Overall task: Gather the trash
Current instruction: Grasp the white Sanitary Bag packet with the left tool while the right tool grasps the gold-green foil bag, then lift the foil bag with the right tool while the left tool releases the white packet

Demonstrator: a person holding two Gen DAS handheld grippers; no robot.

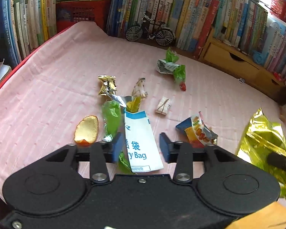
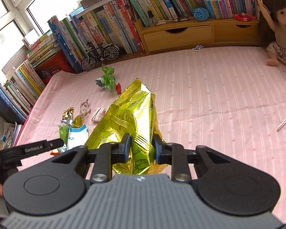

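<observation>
Seen from the two wrist cameras: a pink striped cloth (image 1: 47,87) spread over a worktop, littered with trash, with rows of books (image 1: 190,19) standing along the far edge.

Left view: left gripper (image 1: 141,145) at lower centre, jaws spread apart. Between them, a white and blue paper bag (image 1: 139,139) printed "Bag", lying against the left-hand pad and clear of the right-hand one; not pinched. Beside the bag on the left, a green plastic wrapper (image 1: 111,114) and a piece of orange peel (image 1: 86,129). Above these, at mid-frame, a gold foil wrapper (image 1: 106,85) and a crumpled yellow and white wrapper (image 1: 139,91). Just right of centre, a small paper-wrapped packet (image 1: 163,106). Further right, a blue and orange snack packet (image 1: 197,129). Toward the upper right, a green and white crumpled wrapper (image 1: 171,66) with a small red scrap (image 1: 183,86) just below it. Behind, against the books, a model bicycle (image 1: 150,32).

Right view: right gripper (image 2: 141,145) at lower centre, jaws drawn close and pinching a large shiny gold-green foil bag (image 2: 131,114), which rises from between the pads toward mid-frame. At lower left, the left gripper's arm reaching in. At upper right, a doll (image 2: 280,30) seated on the cloth beside a wooden drawer unit (image 2: 181,34).
</observation>
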